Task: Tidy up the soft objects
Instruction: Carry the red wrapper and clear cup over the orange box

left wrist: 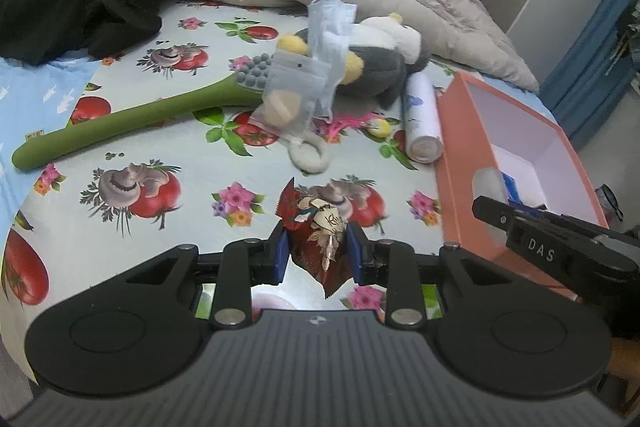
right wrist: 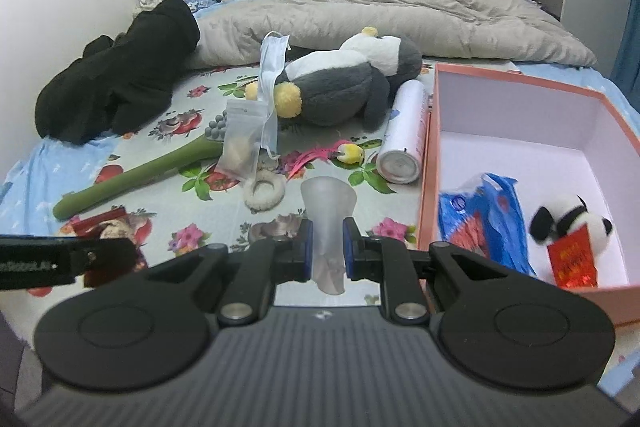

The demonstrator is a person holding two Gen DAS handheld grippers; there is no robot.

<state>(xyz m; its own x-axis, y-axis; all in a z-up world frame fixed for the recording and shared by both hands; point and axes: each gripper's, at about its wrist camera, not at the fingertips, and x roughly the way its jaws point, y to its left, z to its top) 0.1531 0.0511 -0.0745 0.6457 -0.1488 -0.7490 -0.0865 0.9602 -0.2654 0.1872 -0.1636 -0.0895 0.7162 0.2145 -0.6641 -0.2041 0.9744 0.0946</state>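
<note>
so my left tongs (left wrist: 318, 254) are clamped on a crinkly red snack packet (left wrist: 320, 227), held up over the bed's tomato-print cover (left wrist: 192, 171). Right tongs (right wrist: 325, 251) are squeezed nearly shut on a soft translucent cup thing (right wrist: 328, 215), just left of the pink box (right wrist: 430, 163). Box already has a blue bag (right wrist: 486, 223) and a little panda plush (right wrist: 576, 223) inside. Still lying on the bed: the big grey penguin plush (right wrist: 344, 87), a green massager (right wrist: 136, 179), a white spray can (right wrist: 404, 135) right beside the box, and a face mask (right wrist: 270, 75) draped over a zip bag (right wrist: 240, 143)
</note>
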